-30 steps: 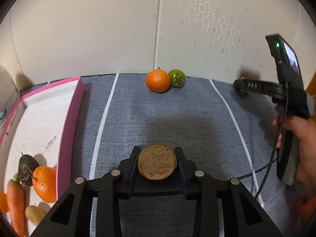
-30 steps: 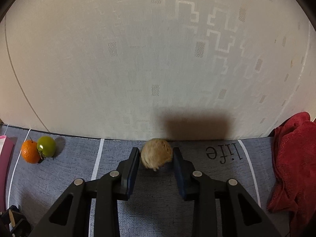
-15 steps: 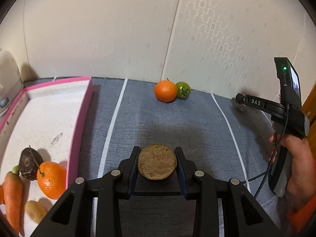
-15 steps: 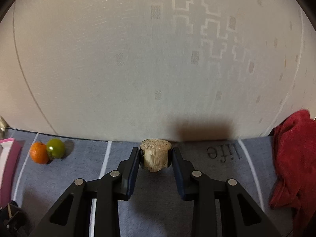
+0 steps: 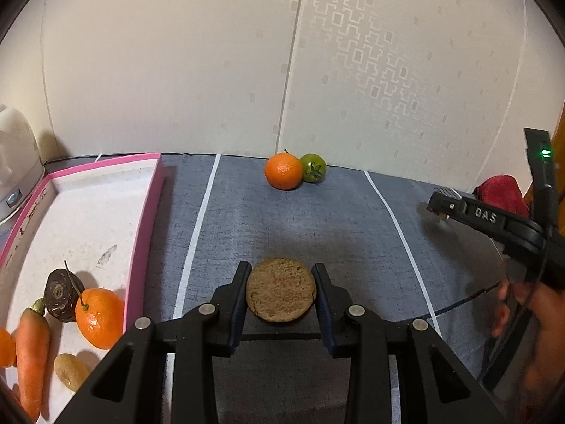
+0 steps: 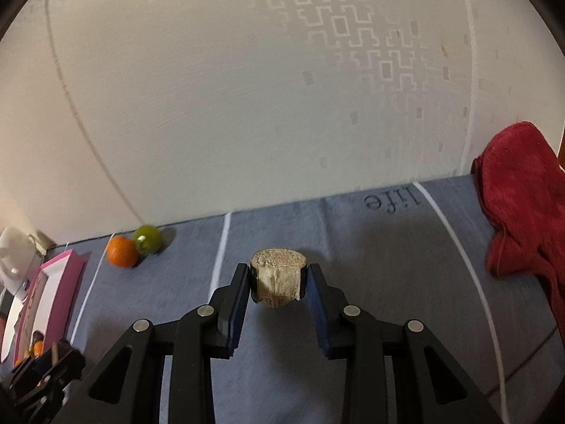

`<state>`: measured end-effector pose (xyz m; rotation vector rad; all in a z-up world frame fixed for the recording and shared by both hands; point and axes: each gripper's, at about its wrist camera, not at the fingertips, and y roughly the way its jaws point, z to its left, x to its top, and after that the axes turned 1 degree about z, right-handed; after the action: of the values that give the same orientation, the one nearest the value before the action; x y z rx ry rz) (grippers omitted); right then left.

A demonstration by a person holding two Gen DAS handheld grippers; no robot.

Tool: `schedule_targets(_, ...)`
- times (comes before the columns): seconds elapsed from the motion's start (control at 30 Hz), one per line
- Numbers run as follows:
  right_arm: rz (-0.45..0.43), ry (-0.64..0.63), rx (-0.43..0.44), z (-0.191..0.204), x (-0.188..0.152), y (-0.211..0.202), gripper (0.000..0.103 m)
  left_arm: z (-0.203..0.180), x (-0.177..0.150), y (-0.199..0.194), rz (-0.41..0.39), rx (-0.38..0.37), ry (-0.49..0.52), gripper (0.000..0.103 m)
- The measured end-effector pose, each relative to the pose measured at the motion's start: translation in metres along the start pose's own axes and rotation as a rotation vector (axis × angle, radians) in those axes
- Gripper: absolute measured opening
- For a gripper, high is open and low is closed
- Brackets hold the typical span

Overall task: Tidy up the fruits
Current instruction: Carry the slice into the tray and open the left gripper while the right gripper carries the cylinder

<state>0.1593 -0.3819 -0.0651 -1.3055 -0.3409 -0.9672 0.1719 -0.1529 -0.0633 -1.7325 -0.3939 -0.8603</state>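
My left gripper (image 5: 281,277) is shut on a flat round brown piece (image 5: 280,293), held just above the grey-blue mat (image 5: 317,233). My right gripper (image 6: 278,281) is shut on a stubby beige cylinder with a rough cut top (image 6: 277,259). An orange (image 5: 283,171) and a green tomato (image 5: 313,167) touch each other on the mat by the back wall. In the right wrist view, the orange (image 6: 122,251) and tomato (image 6: 148,237) lie far left. The right gripper (image 5: 439,208) also shows at the right edge of the left wrist view, held by a hand (image 5: 529,318).
A pink-rimmed tray (image 5: 148,219) at the left holds an orange (image 5: 99,318), a carrot (image 5: 33,353), a dark round root (image 5: 60,295) and a small potato (image 5: 70,371). A white kettle (image 5: 14,176) stands behind it. A red cloth (image 6: 519,205) lies at the mat's right end.
The right gripper has shifted across the mat and rolled, so the wall line now slants in its view; the beige piece stays gripped. The left gripper has barely moved.
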Motion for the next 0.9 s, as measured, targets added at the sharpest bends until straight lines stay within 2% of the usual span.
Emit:
schedule_targets(0.23,-0.001,-0.004,0.038,0.024,-0.024,-0.02,0.033,-0.001,-0.014,-0.011,0.034,-0.071,0.008,0.035)
schedule_targets(0.47,0.012,0.013,0.088,0.045,-0.046,-0.038,0.033,0.001,-0.025,-0.042,0.018,-0.116,0.027,0.035)
schedule_targets(0.67,0.011,0.007,0.131,0.069,-0.065,-0.052,0.033,0.016,-0.033,-0.061,0.031,-0.128,-0.007,0.035)
schedule_targets(0.9,0.008,-0.036,0.165,0.1,-0.077,-0.063,0.033,0.032,-0.038,-0.089,0.007,-0.13,-0.008,0.035)
